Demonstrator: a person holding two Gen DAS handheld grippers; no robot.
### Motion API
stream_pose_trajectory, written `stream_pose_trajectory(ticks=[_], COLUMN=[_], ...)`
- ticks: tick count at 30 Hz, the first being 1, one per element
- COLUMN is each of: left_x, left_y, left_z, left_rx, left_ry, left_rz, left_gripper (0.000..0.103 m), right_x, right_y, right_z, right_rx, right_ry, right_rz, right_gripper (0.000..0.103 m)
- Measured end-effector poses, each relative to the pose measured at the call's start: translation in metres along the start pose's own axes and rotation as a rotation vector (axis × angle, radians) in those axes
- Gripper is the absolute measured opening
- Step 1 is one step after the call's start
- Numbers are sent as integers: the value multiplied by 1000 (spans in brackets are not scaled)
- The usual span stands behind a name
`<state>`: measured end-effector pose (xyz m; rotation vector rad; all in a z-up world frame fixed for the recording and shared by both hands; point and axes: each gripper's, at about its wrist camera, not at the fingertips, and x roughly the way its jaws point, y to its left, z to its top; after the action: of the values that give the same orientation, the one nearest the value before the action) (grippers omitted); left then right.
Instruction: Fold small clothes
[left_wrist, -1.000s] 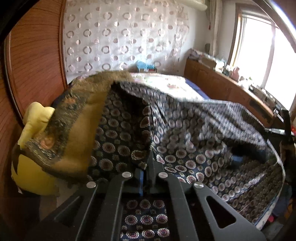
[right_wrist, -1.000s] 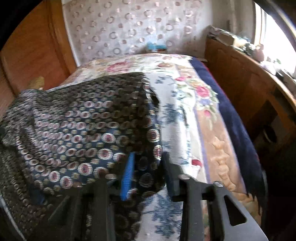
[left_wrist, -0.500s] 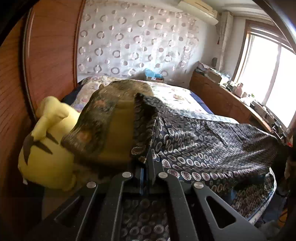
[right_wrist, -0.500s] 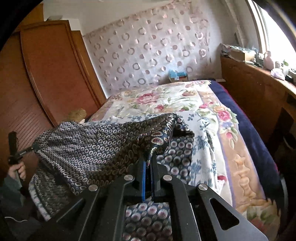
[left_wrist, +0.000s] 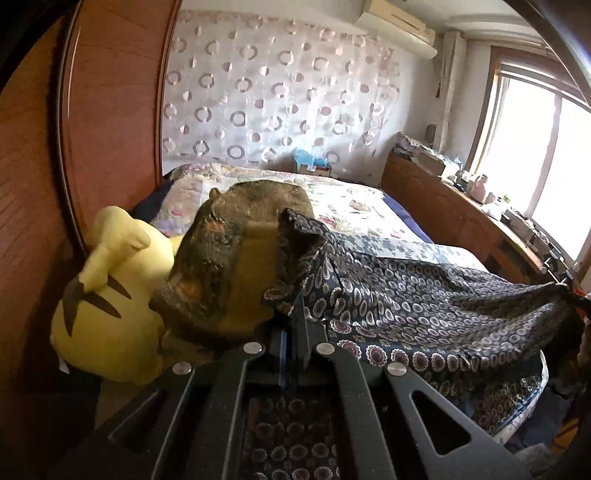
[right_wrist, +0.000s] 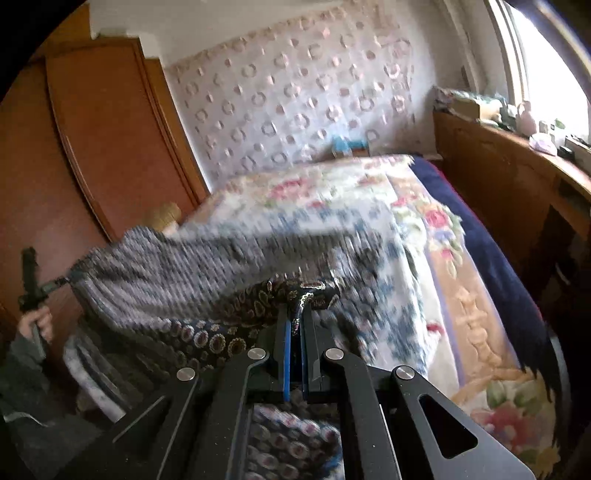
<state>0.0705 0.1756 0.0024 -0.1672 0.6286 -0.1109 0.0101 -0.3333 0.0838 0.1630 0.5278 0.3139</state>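
Note:
A dark navy garment with a ring-and-medallion print (left_wrist: 424, 299) is stretched in the air over the near end of the bed. My left gripper (left_wrist: 293, 325) is shut on one corner of it. My right gripper (right_wrist: 295, 321) is shut on the opposite corner; the cloth (right_wrist: 177, 266) shows motion-blurred there. In the right wrist view the left gripper (right_wrist: 31, 284) shows at far left, held in a hand. An olive-gold patterned cloth (left_wrist: 229, 258) lies bunched beside the left gripper.
The bed has a floral quilt (right_wrist: 424, 229) with a navy edge. A yellow plush toy (left_wrist: 110, 295) lies at the bed's left side against a wooden wardrobe (left_wrist: 92, 129). A wooden sideboard (left_wrist: 461, 221) with small items runs under the window on the right.
Both grippers rose and drew apart, lifting the patterned garment off the bed and pulling it taut. The right gripper closed on its corner within the last second.

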Motion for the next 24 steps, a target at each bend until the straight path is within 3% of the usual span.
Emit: stream_pose_trajectory(ticks=[4,7,8,11,14,16,18,20,24], left_x=[6,13,12,10,4,-1,-5,-8,-14], left_y=[5,4,2,-1,-9,-15,-26,-37,-57], left_z=[-8,-23,-27,-39,-50,-58,-67,-76,-92], left_rx=[-4,10,12,21,34,41,54,78,89], left_ry=[29,45,45,53,50,51,52,48,42], left_rz=[-6,9,9,7,12,0,-9,-15,-10], left_gripper=[4,29,38,42,46,47,66,72,72], right_x=[-8,1,8,27,34,39,47,53,78], right_y=[6,2,0,0,6,13,21,29,33], right_z=[5,-15,-22,-36,-38,-37,-31,-37,-42], right_rx=[-30,-38,-43,-65,-116,-159,-193,-192,-175], right_ry=[10,73,98,163,161,140,122,109,125], right_rz=[-25,-84,-101,-163,-216,-260,-289,-285,-190], right_gripper=[3,4,9,27,43,45,46,46,46])
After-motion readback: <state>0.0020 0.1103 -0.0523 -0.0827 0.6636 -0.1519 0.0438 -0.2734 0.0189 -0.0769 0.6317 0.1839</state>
